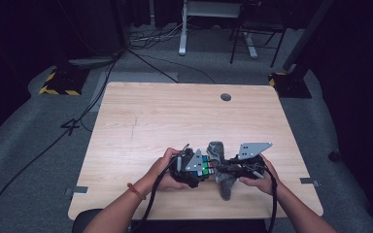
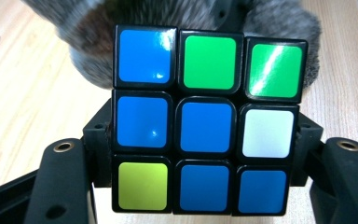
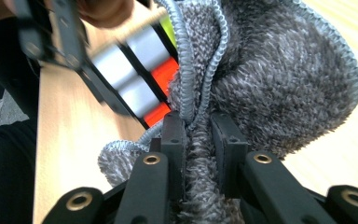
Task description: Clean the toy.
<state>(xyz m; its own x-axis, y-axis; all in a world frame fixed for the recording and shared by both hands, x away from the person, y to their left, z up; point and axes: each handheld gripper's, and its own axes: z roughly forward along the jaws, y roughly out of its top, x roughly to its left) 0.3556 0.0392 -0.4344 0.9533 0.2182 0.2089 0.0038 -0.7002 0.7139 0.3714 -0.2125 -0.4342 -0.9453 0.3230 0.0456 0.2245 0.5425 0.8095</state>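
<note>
Glossy, black-framed puzzle cube (image 2: 208, 120), clamped between the left gripper (image 2: 200, 154) jaws, meets a fuzzy grey knitted cloth (image 3: 279, 79) pinched by the right gripper (image 3: 198, 135) near the wooden table (image 1: 141, 116) front edge.

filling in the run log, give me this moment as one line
left gripper: shut on puzzle cube | right gripper: shut on grey cloth | cloth against cube's far side | both low over table near edge

Dim room, light wood counter (image 1: 175, 116) on grey carpet.
Beyond counter: white desk leg (image 1: 183, 29), black chair legs (image 1: 255, 41), loose cables (image 1: 150, 41); hazard-striped bases (image 1: 60, 82) at both far corners.
</note>
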